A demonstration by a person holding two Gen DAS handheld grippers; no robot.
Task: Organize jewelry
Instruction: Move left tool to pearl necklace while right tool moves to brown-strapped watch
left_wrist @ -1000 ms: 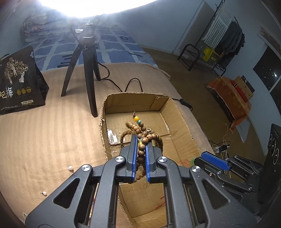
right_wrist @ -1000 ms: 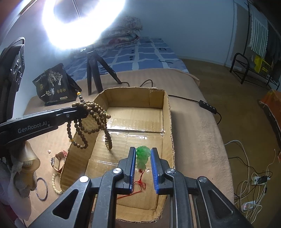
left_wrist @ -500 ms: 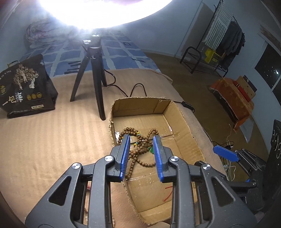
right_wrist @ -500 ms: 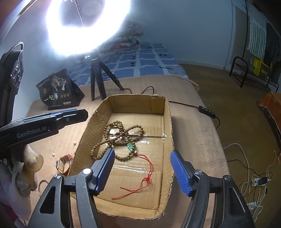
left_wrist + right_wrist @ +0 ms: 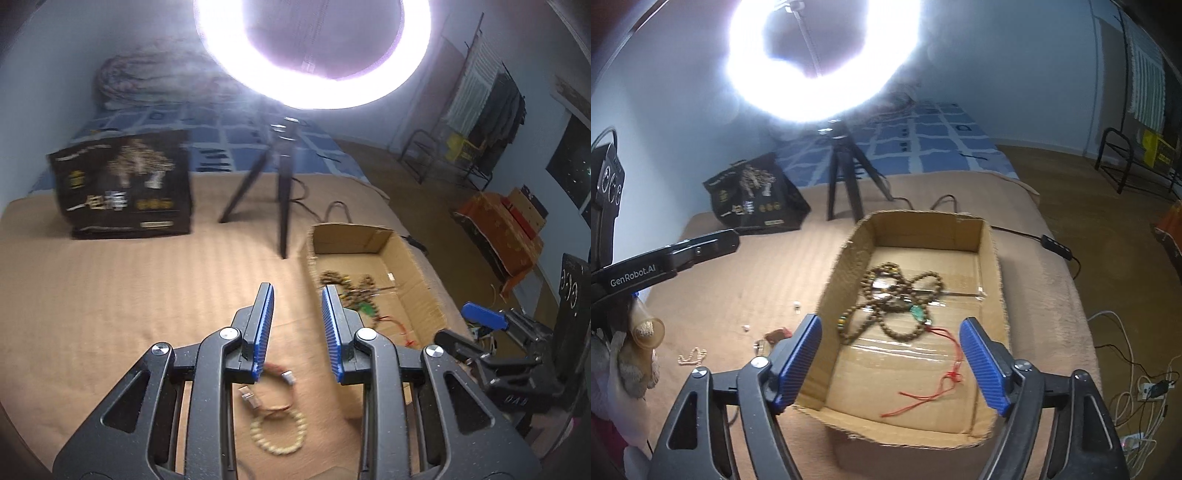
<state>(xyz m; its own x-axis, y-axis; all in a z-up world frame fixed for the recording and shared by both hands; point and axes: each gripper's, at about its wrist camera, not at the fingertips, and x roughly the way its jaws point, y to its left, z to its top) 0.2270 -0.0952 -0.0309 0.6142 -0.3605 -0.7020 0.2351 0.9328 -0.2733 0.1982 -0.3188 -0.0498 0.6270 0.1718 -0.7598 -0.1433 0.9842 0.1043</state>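
Nearest in the left wrist view, a pale bead bracelet (image 5: pixel 277 432) lies on the tan bed cover (image 5: pixel 110 295), touching a reddish strap bracelet (image 5: pixel 269 387) with small metal ends. The left gripper (image 5: pixel 297 291) hangs over this spot with its blue-padded fingers apart and nothing between them. In the right wrist view, the right gripper (image 5: pixel 890 328) stands with its fingers spread wide and empty over the near end of the cardboard box (image 5: pixel 991 258). On the box floor lies a red cord (image 5: pixel 945 373), running up to a green pendant (image 5: pixel 918 313), which touches the heap of the brown bead necklace (image 5: pixel 897 295) near the box's middle. To the left of the box, on the cover, sit a pale bead string (image 5: pixel 691 355), a reddish piece (image 5: pixel 777 335) and a few loose white beads (image 5: pixel 746 327). Farther back a black printed bag (image 5: pixel 757 195) stands beside the tripod (image 5: pixel 846 177), which carries the glaring ring light (image 5: pixel 820 59).
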